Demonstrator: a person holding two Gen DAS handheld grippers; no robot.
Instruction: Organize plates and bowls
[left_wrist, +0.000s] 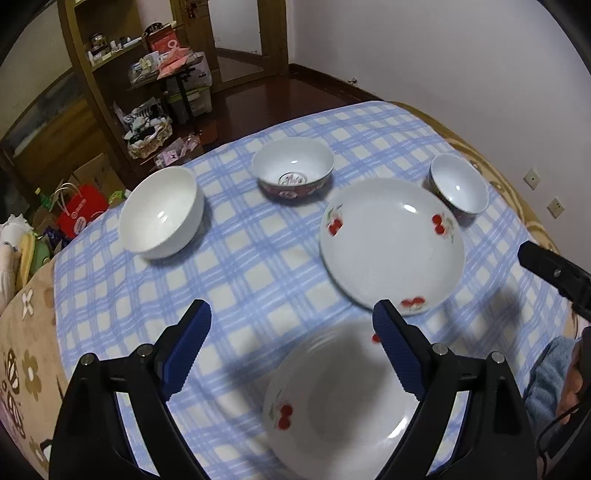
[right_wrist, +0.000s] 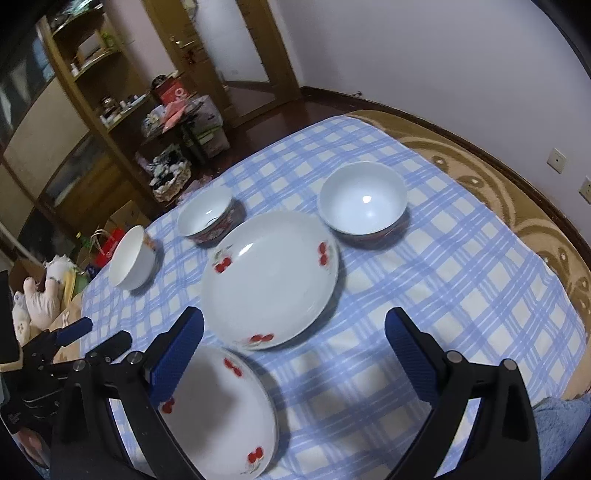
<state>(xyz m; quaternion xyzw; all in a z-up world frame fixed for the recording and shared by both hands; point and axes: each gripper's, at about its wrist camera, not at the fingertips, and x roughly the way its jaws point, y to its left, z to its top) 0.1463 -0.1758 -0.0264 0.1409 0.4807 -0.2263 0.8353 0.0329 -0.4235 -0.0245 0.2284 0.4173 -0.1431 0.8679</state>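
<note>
- The left tongs (left_wrist: 291, 319) hang above the desk with their blue-padded jaws spread wide and nothing between them; the near plate (left_wrist: 332, 398) lies flat on the cloth below them.
- The right tongs (right_wrist: 293, 328) are also spread wide and empty, over bare blue-and-white checked tablecloth (right_wrist: 443, 295) to the right of the plates.
- Plates, counted: two. Both are white with small red cherry motifs on the rim. The near plate lies closest to the tongs; the far plate (right_wrist: 271, 277) lies just beyond it. Whether their rims touch cannot be told.
- Bowls, counted: three, all upright and standing apart from one another in a row behind the plates.
- The plain white bowl (left_wrist: 162, 212) stands at the left end of the row, well apart from the plates.
- The patterned bowl (left_wrist: 293, 168) in the middle has a dark red flowered outside and a small motif at its bottom.
- The right-hand bowl (right_wrist: 364, 201) is white inside with a dark outside, and stands just beside the far plate's back edge.
- Past the desk's edge, a red paper bag (left_wrist: 79, 214) on the floor carries white printing too small to read.
- Further off, a red box (left_wrist: 164, 42) on the wooden shelf (left_wrist: 92, 70) shows a white mark, also unreadable.
</note>
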